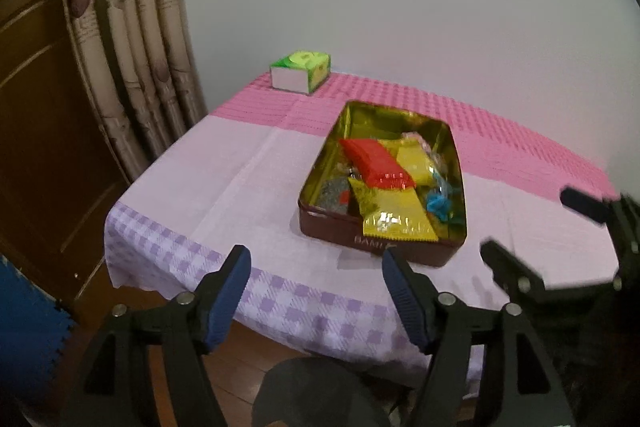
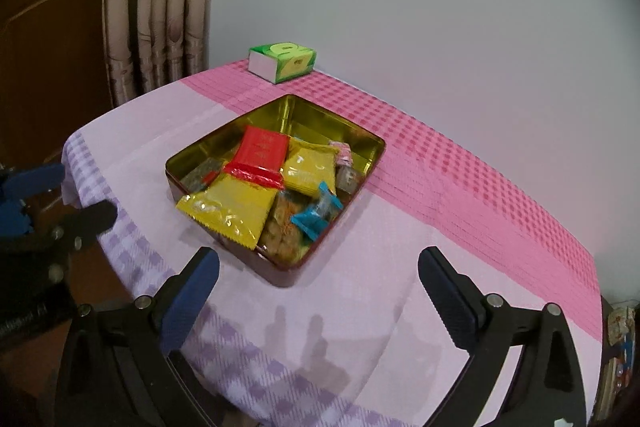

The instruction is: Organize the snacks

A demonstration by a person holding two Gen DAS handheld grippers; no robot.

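Note:
A dark red tin (image 1: 400, 250) (image 2: 280, 273) with a gold inside stands on the table and holds several snack packets. A red packet (image 1: 378, 163) (image 2: 260, 155) lies on top, and a yellow packet (image 1: 394, 215) (image 2: 228, 205) hangs over the near rim. A blue-wrapped sweet (image 1: 440, 205) (image 2: 318, 213) lies beside them. My left gripper (image 1: 316, 259) is open and empty, short of the tin over the table's near edge. My right gripper (image 2: 318, 259) is open and empty, just in front of the tin's corner. In the left wrist view the right gripper (image 1: 532, 223) shows at the right.
A green tissue box (image 1: 301, 73) (image 2: 283, 63) sits at the table's far corner by the white wall. The tablecloth (image 1: 224, 179) (image 2: 460, 187) is lilac with a pink checked band. Curtains (image 1: 132, 67) and a wooden door hang left. A dark seat (image 1: 320, 391) sits below the table edge.

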